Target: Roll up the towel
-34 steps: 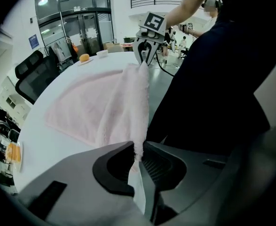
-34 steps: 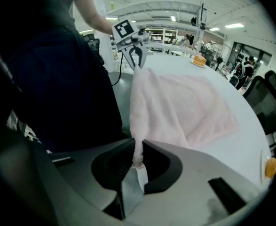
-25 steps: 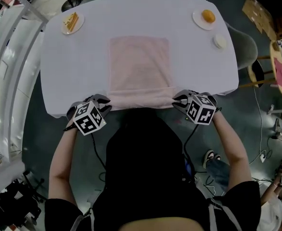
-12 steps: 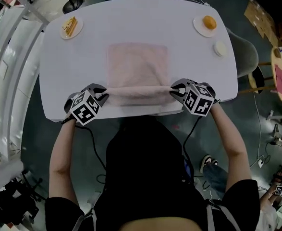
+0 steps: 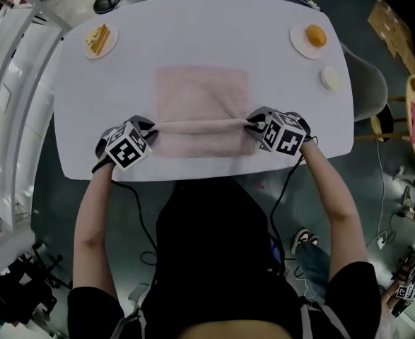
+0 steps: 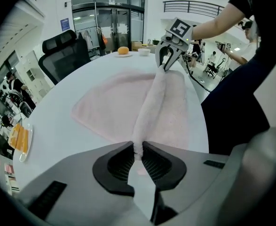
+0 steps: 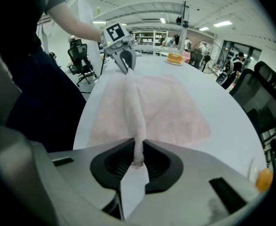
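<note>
Towel, pink, lies mid-counter, its near edge folded over into a taut ridge across the cloth. The left tool clamps the ridge's left end, and the right tool clamps its right end.

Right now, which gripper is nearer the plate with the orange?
Right. The right gripper, jaws just opening slightly yet pinching the towel, sits on the same side as the plate; the left gripper pinches the opposite end.

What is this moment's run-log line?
task: roll towel | left gripper: shut on towel's near fold | right gripper: shut on same fold | fold: stretched between grippers | far part: flat on table
</note>
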The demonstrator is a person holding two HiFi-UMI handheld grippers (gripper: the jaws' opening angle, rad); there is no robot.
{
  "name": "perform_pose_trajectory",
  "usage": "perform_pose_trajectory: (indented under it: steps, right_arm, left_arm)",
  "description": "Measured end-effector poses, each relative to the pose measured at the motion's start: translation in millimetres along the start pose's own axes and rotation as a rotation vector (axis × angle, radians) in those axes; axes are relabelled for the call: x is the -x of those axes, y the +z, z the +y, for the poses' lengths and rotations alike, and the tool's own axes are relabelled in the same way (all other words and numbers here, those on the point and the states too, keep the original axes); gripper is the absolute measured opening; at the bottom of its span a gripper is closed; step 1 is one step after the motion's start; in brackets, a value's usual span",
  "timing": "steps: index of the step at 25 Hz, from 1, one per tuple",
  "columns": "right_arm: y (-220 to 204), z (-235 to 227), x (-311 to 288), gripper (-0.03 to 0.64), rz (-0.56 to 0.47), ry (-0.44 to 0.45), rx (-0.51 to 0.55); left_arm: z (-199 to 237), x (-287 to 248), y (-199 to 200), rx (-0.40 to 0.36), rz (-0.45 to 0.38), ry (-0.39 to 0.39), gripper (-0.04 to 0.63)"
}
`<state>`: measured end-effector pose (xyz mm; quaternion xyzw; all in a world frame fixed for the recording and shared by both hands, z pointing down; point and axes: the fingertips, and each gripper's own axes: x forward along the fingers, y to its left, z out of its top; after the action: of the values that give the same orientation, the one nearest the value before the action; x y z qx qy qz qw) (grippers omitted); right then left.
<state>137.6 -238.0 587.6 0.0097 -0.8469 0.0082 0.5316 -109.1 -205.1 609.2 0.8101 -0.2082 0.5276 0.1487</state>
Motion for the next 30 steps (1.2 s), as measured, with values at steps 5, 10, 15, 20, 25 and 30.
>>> perform_pose_trajectory:
  steps: [5, 10, 15, 20, 25, 30]
  right_arm:
    - [-9, -11, -17, 0.073, -0.026, 0.023, -0.080]
    - [-12, -31, -8, 0.192, -0.075, -0.015, -0.201]
    - [-16, -44, 19, 0.209, -0.144, -0.087, -0.292]
    - [-17, -49, 46, 0.209, -0.149, -0.201, -0.296]
    - [-14, -21, 61, 0.209, -0.123, -0.246, -0.227]
    - [-2, 30, 68, 0.209, -0.100, -0.275, -0.121]
  left_arm:
    - [8, -11, 0, 0.048, 0.008, -0.027, 0.051]
    - [15, -7, 2, 0.070, -0.028, -0.010, 0.073]
    - [34, 18, 2, 0.161, -0.076, 0.045, 0.218]
    - [44, 43, -9, 0.162, -0.086, 0.107, 0.229]
    - [34, 63, -13, 0.140, -0.131, 0.155, 0.229]
    - [-4, 74, -16, 0.060, -0.167, 0.135, 0.229]
